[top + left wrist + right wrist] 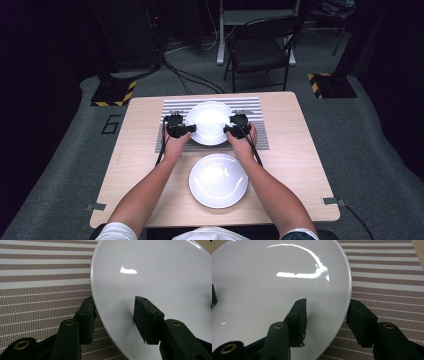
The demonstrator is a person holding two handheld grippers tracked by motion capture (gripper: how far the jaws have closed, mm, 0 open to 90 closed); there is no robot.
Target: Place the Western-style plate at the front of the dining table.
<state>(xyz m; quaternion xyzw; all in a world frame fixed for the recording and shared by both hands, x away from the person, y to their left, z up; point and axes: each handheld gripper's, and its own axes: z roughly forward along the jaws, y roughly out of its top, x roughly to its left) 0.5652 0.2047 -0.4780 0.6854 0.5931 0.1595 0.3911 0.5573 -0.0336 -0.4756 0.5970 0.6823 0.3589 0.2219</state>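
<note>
we see a pale wooden table (125,165) with a striped placemat (260,127) lying at its far middle. on that mat sits the far plate (209,114), the thing in hand: a round, plain white, glossy plate with a shallow dished centre and a thin smooth rim, catching bright streaks of light on its glaze. in the left gripper view the far plate (155,272) spreads wide over the brown-and-white stripes of the placemat (37,277), and in the right gripper view the far plate (274,277) shows a curved highlight near its well, with the placemat (387,277) to the right. a second white plate (218,180) of much the same look rests on bare wood nearer us, apart from the mat.

our left gripper (176,126) bites the far plate's left edge; up close the left gripper (113,320) has one jaw under the rim on the mat side and one on the white face, clamped on the rim. our right gripper (239,125) grips the right edge the same way; the right gripper (328,320) straddles the rim, pressed shut on it.
</note>
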